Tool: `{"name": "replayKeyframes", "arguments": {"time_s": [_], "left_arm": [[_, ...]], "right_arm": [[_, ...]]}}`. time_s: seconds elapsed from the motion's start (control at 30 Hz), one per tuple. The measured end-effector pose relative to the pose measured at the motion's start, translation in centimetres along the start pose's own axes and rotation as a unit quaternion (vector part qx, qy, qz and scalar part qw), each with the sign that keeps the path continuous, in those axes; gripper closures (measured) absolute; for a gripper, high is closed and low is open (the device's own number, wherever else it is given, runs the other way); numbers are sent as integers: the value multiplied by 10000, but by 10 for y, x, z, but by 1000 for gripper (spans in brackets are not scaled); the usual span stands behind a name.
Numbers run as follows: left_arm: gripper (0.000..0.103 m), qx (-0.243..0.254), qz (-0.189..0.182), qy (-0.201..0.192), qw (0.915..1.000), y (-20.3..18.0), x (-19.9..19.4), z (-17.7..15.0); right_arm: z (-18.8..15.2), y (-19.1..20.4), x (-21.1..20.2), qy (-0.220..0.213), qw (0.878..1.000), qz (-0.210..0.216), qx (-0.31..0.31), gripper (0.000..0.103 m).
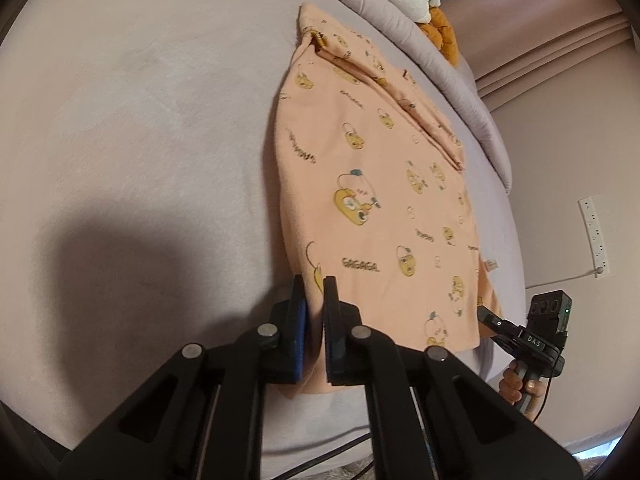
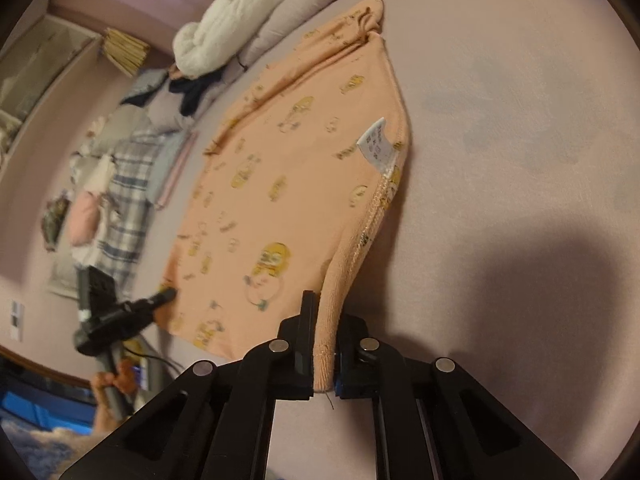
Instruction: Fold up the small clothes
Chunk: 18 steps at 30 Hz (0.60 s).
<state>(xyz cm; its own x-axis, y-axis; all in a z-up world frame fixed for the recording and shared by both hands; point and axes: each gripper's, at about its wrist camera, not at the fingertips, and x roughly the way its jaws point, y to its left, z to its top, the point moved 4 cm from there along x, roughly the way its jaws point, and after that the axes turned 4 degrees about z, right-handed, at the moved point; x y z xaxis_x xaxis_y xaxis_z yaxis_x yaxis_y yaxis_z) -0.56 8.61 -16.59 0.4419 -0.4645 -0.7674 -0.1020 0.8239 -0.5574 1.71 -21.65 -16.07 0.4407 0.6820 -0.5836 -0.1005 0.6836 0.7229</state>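
A small peach garment point(image 1: 372, 184) printed with yellow cartoon figures lies on a pale lilac bed point(image 1: 132, 128), its far end bunched. My left gripper point(image 1: 314, 292) is shut on its near left hem corner. My right gripper point(image 2: 326, 312) is shut on the other near hem corner, and the fabric rises between its fingers. The garment also shows in the right wrist view point(image 2: 288, 200), with a white care label point(image 2: 376, 144) at its right edge. Each gripper shows in the other's view: the right one point(image 1: 486, 314), the left one point(image 2: 166, 294).
A rolled lilac duvet point(image 1: 440, 72) and a white plush blanket point(image 2: 224, 20) lie along the bed's far side. An orange item point(image 1: 440, 32) sits beside them. Piled clothes and a plaid cloth point(image 2: 124, 192) are off the bed. A power strip point(image 1: 596, 236) hangs on the wall.
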Motion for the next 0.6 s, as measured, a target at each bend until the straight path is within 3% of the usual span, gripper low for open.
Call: {"name": "replayKeyframes", "arguments": {"time_s": [0.17, 0.3, 0.6], "left_arm": [[100, -77, -290, -28, 9995, -7, -3, 7], [101, 110, -269, -142, 9995, -20, -7, 16], [101, 427, -123, -147, 9989, -33, -3, 22]], "right_arm": [[9, 6, -4, -222, 9960, 808, 294, 94], [19, 15, -5, -403, 9909, 1235, 348, 94], [30, 27, 1, -410, 9893, 1384, 215, 94]]}}
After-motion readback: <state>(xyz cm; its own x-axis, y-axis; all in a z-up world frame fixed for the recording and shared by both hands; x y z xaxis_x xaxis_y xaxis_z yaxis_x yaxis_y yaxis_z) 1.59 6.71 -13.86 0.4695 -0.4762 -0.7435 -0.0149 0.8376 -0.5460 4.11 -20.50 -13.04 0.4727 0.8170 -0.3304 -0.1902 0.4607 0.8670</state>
